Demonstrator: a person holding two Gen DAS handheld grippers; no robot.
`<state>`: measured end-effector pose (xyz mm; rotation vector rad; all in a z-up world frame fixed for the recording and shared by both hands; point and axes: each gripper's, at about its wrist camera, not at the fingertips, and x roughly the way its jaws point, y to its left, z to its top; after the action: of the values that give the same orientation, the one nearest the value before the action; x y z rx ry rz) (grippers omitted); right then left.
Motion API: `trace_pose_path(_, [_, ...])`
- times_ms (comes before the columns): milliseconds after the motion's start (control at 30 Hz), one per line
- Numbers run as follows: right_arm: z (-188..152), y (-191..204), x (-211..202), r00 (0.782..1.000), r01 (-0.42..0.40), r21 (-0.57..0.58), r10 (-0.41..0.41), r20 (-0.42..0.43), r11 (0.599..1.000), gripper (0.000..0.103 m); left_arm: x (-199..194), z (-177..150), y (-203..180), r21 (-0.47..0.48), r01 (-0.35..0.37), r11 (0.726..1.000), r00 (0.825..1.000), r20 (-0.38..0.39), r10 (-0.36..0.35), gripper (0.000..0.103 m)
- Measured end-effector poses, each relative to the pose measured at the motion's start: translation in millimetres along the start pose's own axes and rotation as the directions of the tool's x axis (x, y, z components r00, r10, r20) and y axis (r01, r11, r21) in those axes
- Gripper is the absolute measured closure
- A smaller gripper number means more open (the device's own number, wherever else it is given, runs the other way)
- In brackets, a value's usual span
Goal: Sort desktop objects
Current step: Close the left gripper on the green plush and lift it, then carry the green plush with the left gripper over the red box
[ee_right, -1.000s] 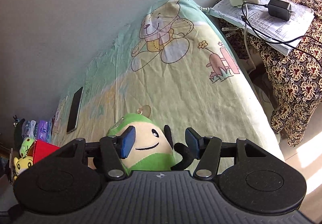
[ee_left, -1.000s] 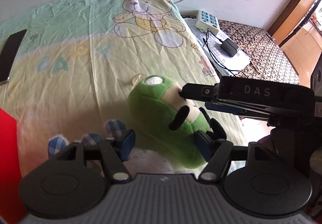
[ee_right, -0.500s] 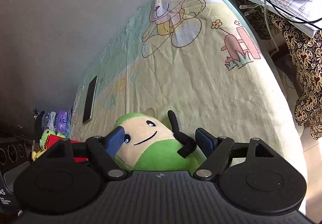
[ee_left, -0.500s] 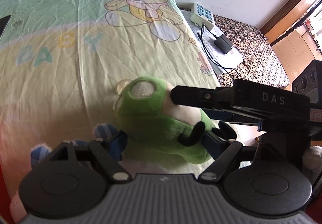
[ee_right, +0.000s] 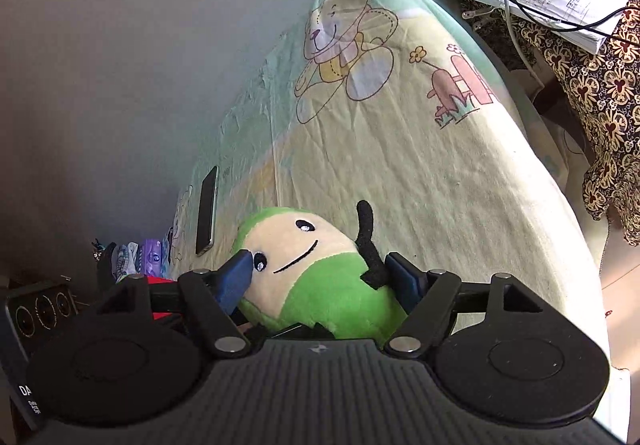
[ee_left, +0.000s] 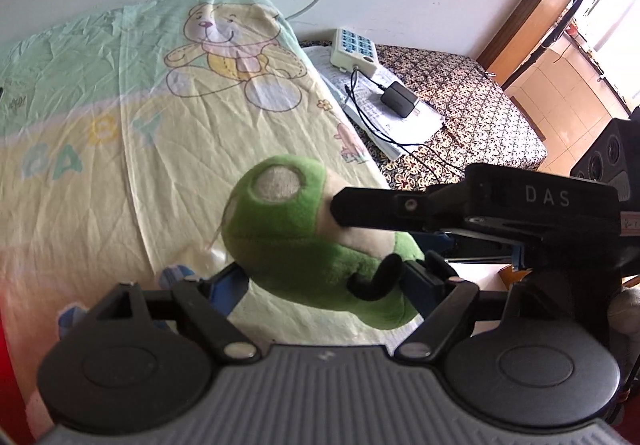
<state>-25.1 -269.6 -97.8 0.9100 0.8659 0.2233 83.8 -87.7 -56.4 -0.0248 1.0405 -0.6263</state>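
Note:
A green plush toy with a cream face hangs just above the bear-print sheet. My right gripper is shut on it, one blue pad at the eye and the other behind the black arm. In the left wrist view, the right gripper reaches in from the right and clamps the toy's head. My left gripper is open, its fingers spread wide on either side of the toy's lower body.
A black phone lies on the sheet near the wall. A red box sits at the left, behind the fingers. Right of the bed are a power strip, a charger and papers on a patterned cloth.
The right gripper widened around the toy's head, then shut on it. The left gripper's fingers spread apart. The toy has risen off the sheet.

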Motion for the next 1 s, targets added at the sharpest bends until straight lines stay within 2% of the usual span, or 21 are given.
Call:
trace_pose_path(233, [-25,40,-25,0.992,-0.079,-0.027,0.081,0.092,0.997,0.028,-66,-13,-16,0.086,-0.049,0.995,0.992,0.118,0.039,0.020])
trace_pose_path(467, [-51,101,-8,0.981,-0.161,-0.072,0.168,0.101,0.984,0.028,-135,-35,9,0.087,-0.137,0.987,0.967,0.228,0.114,0.020])
trace_pose_path(667, [-77,161,23,0.973,-0.202,-0.118,0.213,0.092,0.972,0.027,-191,-49,57,0.051,-0.182,0.982,0.946,0.283,0.161,0.020])
trace_pose_path(833, [-103,209,61,0.971,-0.217,-0.140,0.228,0.070,0.966,0.027,-227,-61,107,0.035,-0.228,0.973,0.933,0.294,0.208,0.020])
trace_pose_path(900, [-114,226,79,0.972,-0.216,-0.146,0.227,0.058,0.965,0.027,-237,-66,129,0.037,-0.249,0.968,0.931,0.284,0.228,0.020])
trace_pose_path(1000, [-132,244,106,0.976,-0.206,-0.137,0.214,0.043,0.969,0.027,-249,-72,166,0.032,-0.253,0.967,0.939,0.250,0.238,0.020])
